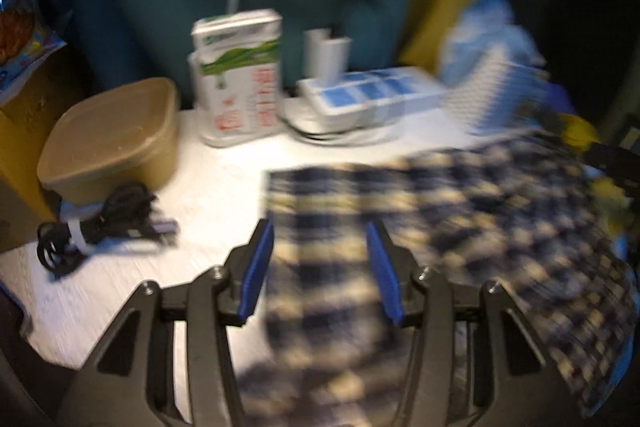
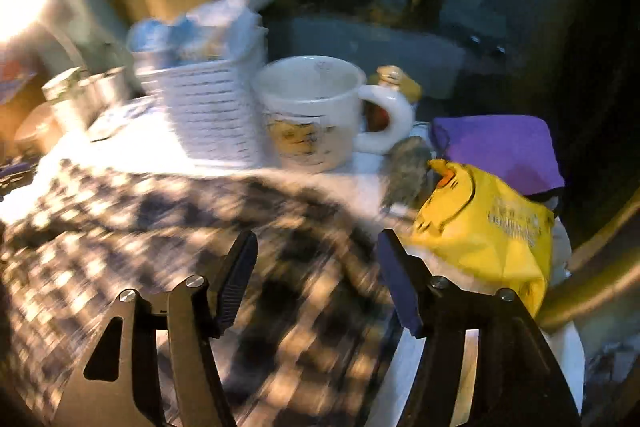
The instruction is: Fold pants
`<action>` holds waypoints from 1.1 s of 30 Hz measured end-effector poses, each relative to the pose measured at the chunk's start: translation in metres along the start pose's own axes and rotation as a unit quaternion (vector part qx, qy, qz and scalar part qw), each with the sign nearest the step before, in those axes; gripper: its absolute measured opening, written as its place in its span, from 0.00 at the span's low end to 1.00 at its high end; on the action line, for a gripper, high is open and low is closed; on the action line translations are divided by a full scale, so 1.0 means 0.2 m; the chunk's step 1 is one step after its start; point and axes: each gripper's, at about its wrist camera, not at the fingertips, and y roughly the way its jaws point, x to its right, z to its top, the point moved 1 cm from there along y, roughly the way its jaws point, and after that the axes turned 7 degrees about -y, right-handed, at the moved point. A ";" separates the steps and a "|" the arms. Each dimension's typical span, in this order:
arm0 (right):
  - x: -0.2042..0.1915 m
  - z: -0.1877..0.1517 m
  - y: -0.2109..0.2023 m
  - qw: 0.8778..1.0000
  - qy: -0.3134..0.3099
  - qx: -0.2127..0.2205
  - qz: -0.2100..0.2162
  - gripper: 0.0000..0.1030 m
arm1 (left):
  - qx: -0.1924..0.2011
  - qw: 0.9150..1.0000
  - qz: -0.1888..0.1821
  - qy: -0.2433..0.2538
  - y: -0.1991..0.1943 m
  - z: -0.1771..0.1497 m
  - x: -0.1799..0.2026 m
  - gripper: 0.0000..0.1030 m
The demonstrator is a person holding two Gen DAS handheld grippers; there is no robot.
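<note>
Dark-and-cream plaid pants [image 1: 420, 211] lie spread on the white table [image 1: 208, 187], blurred in both views. My left gripper [image 1: 320, 231] hovers over their left edge. Its blue pads [image 1: 260, 259] stand apart, and the cloth passes below the gap without being pinched. In the right wrist view the pants [image 2: 160, 227] fill the lower left. My right gripper [image 2: 316, 239] hangs over them near their right edge, jaws wide apart and nothing pressed between them.
On the left are a tan lidded container [image 1: 112, 135] and a black cable bundle [image 1: 108, 223]. A carton [image 1: 240, 79] and a white box [image 1: 372, 95] stand behind. A ribbed basket [image 2: 212, 111], mug [image 2: 316, 111], yellow bag [image 2: 488, 235] and purple cloth [image 2: 500, 147] crowd the right.
</note>
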 end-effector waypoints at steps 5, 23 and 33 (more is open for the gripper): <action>-0.29 -0.16 -0.19 0.997 -0.060 -0.020 0.053 0.63 | -0.038 0.997 -0.064 0.033 -0.13 -0.27 0.28 0.48; -0.58 -0.63 -0.27 0.994 -0.048 -0.063 0.077 0.07 | -0.097 0.987 -0.099 0.078 -0.10 -0.67 0.51 0.44; -0.47 -0.67 -0.64 0.999 -0.025 0.021 0.008 0.77 | 0.011 0.997 -0.074 -0.016 -0.46 -0.72 0.31 0.61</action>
